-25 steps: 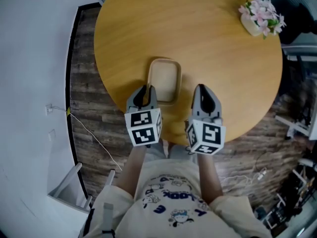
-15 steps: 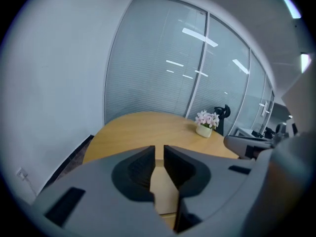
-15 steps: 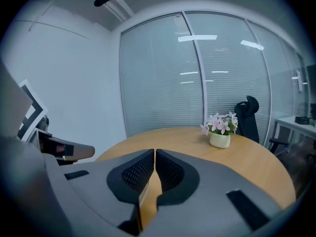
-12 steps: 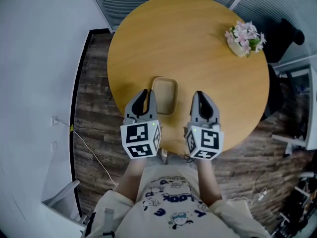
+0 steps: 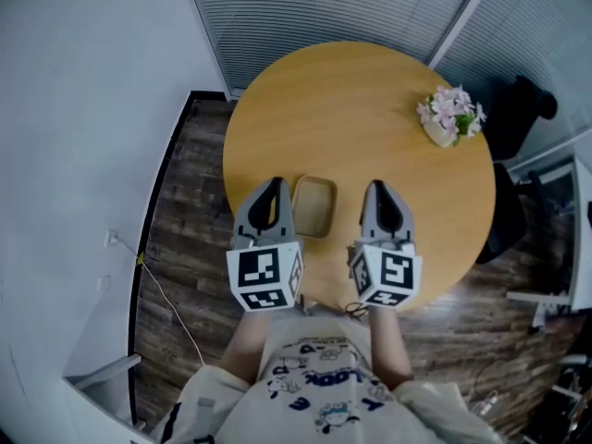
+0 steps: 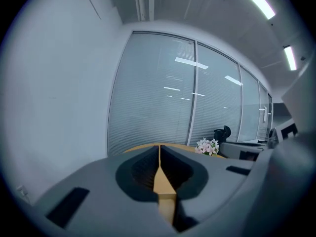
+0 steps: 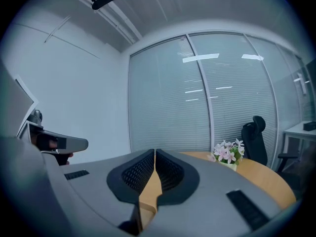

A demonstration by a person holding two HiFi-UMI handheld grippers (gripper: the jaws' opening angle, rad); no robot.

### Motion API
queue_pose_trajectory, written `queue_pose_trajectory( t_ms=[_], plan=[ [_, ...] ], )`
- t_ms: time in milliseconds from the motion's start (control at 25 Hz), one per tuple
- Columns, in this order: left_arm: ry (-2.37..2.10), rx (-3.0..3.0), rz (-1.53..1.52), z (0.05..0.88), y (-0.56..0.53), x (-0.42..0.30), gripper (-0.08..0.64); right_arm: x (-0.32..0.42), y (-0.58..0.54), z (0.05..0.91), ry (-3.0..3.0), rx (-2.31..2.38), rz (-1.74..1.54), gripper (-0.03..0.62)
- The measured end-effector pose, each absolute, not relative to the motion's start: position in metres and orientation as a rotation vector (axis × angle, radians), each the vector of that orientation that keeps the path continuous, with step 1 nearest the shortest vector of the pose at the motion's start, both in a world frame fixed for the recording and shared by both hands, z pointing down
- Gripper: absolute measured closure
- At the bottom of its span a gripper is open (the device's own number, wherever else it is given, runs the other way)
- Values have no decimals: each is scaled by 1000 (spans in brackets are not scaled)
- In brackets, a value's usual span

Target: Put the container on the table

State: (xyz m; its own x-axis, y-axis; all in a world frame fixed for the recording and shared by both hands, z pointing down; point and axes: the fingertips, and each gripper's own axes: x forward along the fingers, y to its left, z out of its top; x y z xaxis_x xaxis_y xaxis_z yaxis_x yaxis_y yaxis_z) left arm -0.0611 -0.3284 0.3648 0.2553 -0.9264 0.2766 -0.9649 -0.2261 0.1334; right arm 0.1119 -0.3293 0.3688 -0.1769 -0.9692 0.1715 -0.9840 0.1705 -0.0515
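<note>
Container (image 5: 314, 206), a shallow tan tray with rounded corners, shows only in the head view. It lies flat on the round wooden worktop (image 5: 361, 109) close to the near edge, between the two grippers and touched by neither, with nothing visible inside. The left gripper (image 5: 269, 186) and right gripper (image 5: 378, 189) hover over that edge. Each gripper view shows its jaws pressed together at the tips, nothing between them. Only the gripper views take in the ceiling lights (image 6: 261, 1) and give a side-on look at the small pot of pink flowers (image 7: 227, 153) on the worktop's far right, with a black office chair (image 7: 254, 132) behind. Blue lettering on the person's shirt (image 5: 319, 377) is upside down and unreadable. The cubes carry black-and-white square markers.
</note>
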Motion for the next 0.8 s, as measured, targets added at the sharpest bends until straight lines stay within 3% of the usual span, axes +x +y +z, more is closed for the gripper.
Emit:
queue_pose_trajectory(
  t_ms=[800],
  plan=[
    [-1879, 2311, 139, 320, -309, -77, 554, 96, -327, 325, -2433, 1945, 117, 581]
  ],
)
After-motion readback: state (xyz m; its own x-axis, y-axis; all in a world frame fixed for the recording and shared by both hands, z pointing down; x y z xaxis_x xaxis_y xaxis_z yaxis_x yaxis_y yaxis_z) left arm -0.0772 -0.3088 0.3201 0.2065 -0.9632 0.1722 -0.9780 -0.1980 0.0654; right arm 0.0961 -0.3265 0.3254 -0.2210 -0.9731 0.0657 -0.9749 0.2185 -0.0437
